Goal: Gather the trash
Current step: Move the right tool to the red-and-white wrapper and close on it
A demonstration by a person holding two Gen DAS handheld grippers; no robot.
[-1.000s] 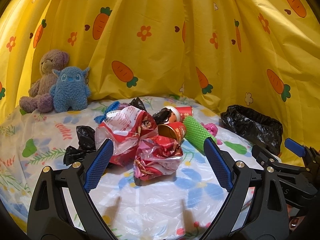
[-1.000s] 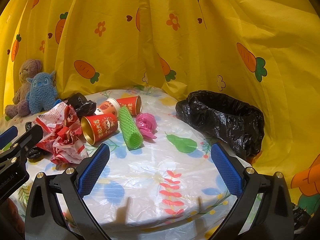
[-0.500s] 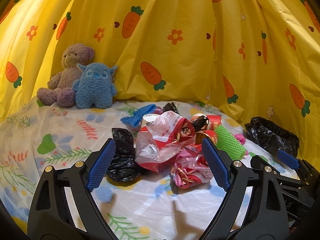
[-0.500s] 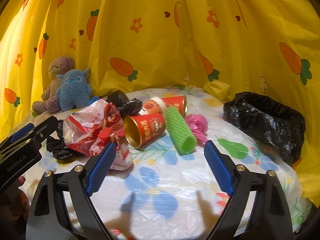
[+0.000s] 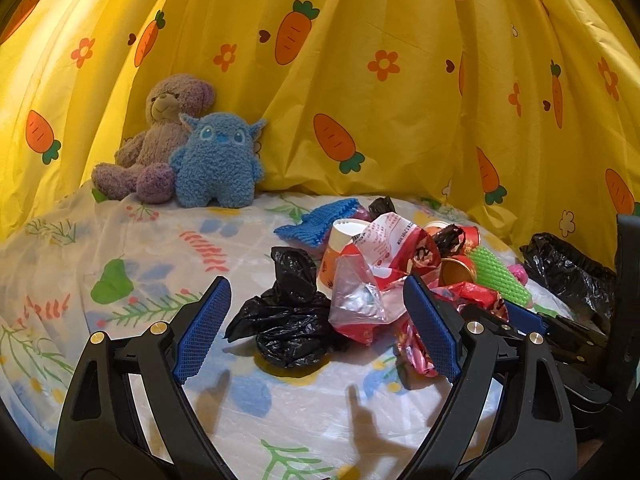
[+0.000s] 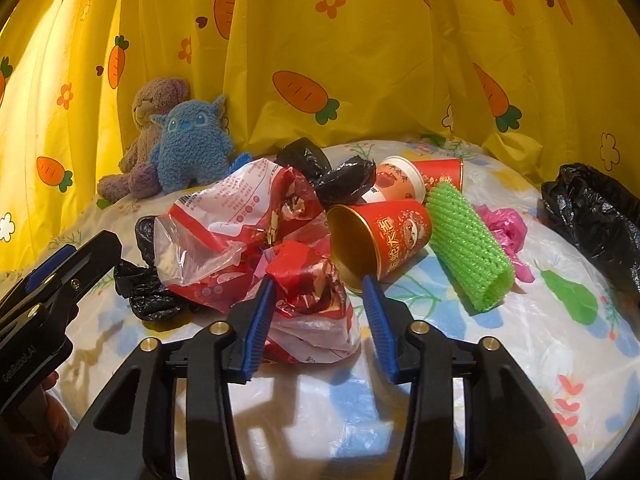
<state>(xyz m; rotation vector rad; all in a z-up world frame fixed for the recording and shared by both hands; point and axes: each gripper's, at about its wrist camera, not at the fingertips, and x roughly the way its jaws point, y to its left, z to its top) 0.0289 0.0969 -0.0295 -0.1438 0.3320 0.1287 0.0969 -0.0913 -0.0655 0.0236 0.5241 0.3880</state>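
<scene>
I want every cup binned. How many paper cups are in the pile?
3 show in the right wrist view: red cup lying on its side at the front, white-rimmed cup behind it, and red cup just beyond. Wrappers may hide others.

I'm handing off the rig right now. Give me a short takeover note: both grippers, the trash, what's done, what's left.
Left gripper: jaws wide, empty, facing the crumpled black bag.
Right gripper: jaws closing around the red snack wrapper, not yet pinched.
Trash pile mid-table: red cup, green foam sleeve, pink bag.
Bin bag at the table's right edge.
Done: nothing visibly binned. Left: everything.
</scene>
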